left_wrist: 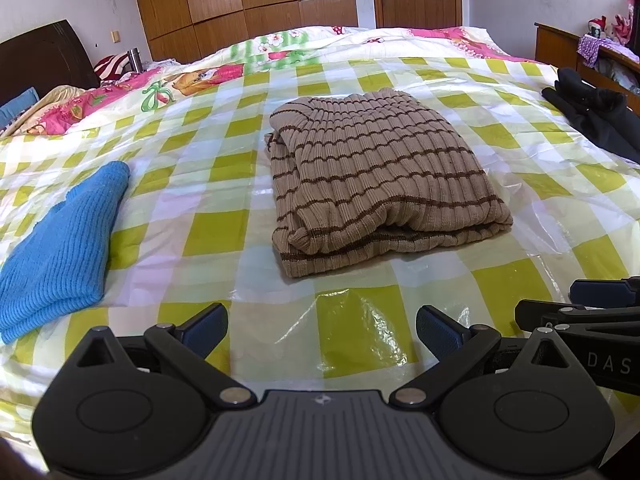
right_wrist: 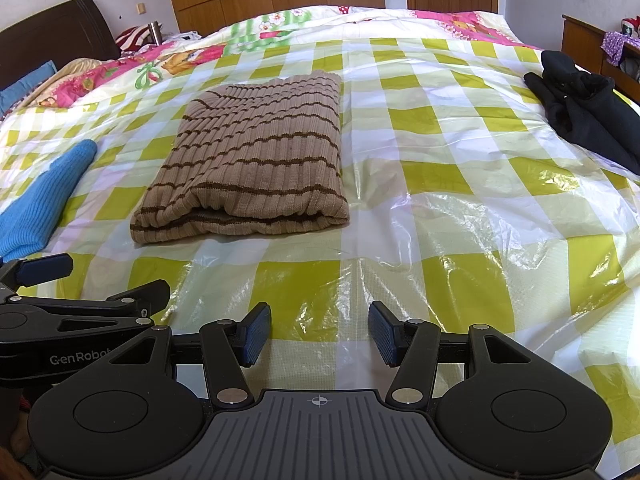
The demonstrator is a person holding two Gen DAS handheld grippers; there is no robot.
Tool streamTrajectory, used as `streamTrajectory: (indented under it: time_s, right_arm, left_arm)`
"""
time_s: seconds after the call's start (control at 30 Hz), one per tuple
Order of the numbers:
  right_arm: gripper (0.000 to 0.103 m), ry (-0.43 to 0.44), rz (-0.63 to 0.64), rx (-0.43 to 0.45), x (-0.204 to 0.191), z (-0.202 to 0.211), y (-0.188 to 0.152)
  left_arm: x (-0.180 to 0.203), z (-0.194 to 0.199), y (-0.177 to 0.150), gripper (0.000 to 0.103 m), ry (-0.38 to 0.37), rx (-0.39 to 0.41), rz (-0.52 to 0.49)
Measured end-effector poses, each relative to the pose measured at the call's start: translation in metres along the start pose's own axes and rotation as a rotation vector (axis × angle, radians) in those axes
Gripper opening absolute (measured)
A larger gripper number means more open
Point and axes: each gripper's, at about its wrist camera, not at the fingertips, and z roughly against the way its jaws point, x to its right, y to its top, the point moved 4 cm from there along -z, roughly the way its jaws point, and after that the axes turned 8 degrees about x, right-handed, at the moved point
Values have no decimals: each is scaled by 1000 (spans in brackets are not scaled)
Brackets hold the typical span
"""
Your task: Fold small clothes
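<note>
We see the bed (left_wrist: pixel 360 312) filling both views, its yellow-and-white checked plastic cover (right_wrist: pixel 460 208) glossy and wrinkled toward the lower right of the right wrist view. At the centre of the left wrist view lies the tan striped sweater (left_wrist: pixel 380 176), already folded into a thick, neat rectangle with its layered edges facing us. A blue knit garment (left_wrist: pixel 60 248) rests at the left edge, also folded, and a black garment (right_wrist: pixel 588 116) sits crumpled at the upper right.

We judge the sweater's fold finished, so the step in hand is moving on. Next we would reach for the black garment, well apart from both grippers, and spread it flat.

Our left gripper (left_wrist: pixel 322 330) hangs low in frame, jaws spread and holding nothing. Our right gripper (right_wrist: pixel 320 332) is likewise spread and empty.
</note>
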Motion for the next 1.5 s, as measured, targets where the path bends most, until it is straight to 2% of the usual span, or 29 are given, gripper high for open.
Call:
streamTrajectory:
  time_s: [1.5]
  right_arm:
    - [54, -52, 40, 14, -7, 5, 1]
  left_arm:
    - [1, -1, -1, 103, -1, 1, -3]
